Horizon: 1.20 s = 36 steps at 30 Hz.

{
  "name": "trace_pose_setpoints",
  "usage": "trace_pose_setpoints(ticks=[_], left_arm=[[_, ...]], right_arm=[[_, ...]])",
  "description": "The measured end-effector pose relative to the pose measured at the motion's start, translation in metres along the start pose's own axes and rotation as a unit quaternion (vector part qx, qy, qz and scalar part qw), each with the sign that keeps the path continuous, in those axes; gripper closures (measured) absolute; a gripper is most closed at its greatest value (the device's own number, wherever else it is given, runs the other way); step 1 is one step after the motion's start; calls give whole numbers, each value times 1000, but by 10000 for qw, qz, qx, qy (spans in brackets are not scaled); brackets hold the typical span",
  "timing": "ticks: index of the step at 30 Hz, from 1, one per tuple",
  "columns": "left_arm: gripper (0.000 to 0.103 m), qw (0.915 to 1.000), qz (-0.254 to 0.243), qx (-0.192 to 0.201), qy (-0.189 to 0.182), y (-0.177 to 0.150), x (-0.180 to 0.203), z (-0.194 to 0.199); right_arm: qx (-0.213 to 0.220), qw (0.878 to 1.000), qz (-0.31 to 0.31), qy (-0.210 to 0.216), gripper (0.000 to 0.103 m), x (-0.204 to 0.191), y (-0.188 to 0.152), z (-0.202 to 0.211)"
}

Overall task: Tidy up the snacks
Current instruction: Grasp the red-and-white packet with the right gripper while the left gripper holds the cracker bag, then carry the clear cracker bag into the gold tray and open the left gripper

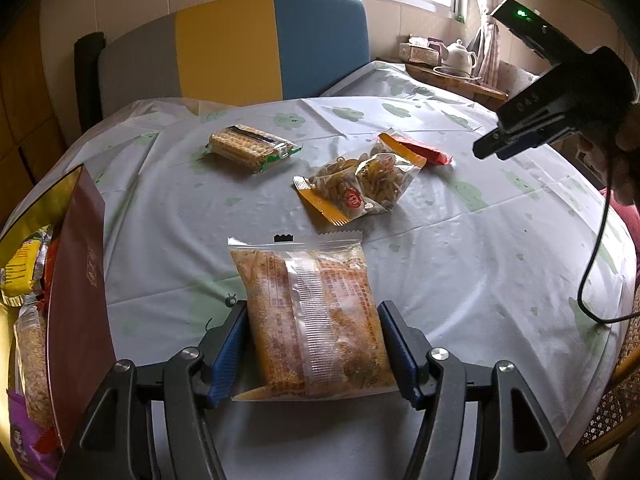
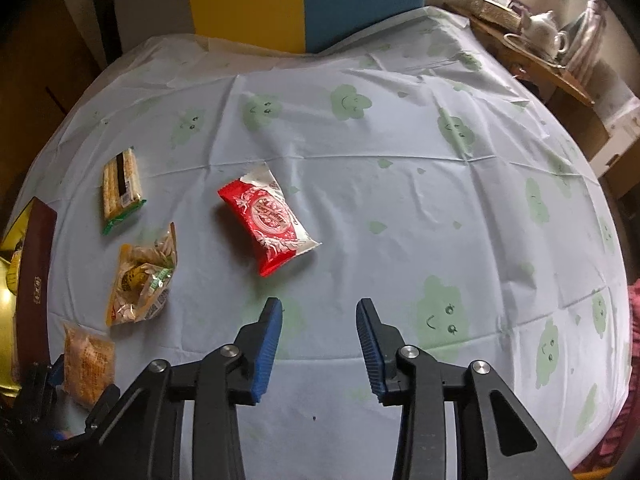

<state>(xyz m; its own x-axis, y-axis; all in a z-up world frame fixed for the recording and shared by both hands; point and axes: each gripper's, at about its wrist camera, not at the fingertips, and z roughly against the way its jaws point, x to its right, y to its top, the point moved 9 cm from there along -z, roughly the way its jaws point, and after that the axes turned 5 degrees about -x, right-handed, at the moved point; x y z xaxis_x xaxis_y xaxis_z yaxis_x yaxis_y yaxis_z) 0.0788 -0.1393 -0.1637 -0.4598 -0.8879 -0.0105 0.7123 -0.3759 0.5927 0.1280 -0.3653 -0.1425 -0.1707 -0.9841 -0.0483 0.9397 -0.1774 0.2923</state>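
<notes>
Round table under a cloud-print cloth (image 1: 460, 240): the left gripper (image 1: 314, 344) clamps an orange snack bag (image 1: 316, 320) beside the half-filled box (image 1: 76, 280); crackers (image 1: 250, 148) and peanuts (image 1: 360, 184) wait.

From the right wrist, the right gripper (image 2: 319, 344) hangs partly closed and empty, the red packet (image 2: 270, 220) lying beyond it.

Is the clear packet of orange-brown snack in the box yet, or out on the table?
Out. The clear orange-brown packet lies flat on the tablecloth between the left gripper fingers, beside the maroon box.
</notes>
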Motion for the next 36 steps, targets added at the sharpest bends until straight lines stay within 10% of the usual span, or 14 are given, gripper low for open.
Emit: trace_pose_setpoints(ticks=[19,23,36], left_arm=[[38,10000,-5,13,-3,0,0,0],[38,10000,-10,24,2,0,0,0],[38,10000,-26,-30,28,1,0,-1]], right_arm=[[-367,9981,476,161,57,-37,55,-56],[-364,9972,658,9,69,-40,43,-52],[-590,9908,1148,402,64,-65,-37,-31]])
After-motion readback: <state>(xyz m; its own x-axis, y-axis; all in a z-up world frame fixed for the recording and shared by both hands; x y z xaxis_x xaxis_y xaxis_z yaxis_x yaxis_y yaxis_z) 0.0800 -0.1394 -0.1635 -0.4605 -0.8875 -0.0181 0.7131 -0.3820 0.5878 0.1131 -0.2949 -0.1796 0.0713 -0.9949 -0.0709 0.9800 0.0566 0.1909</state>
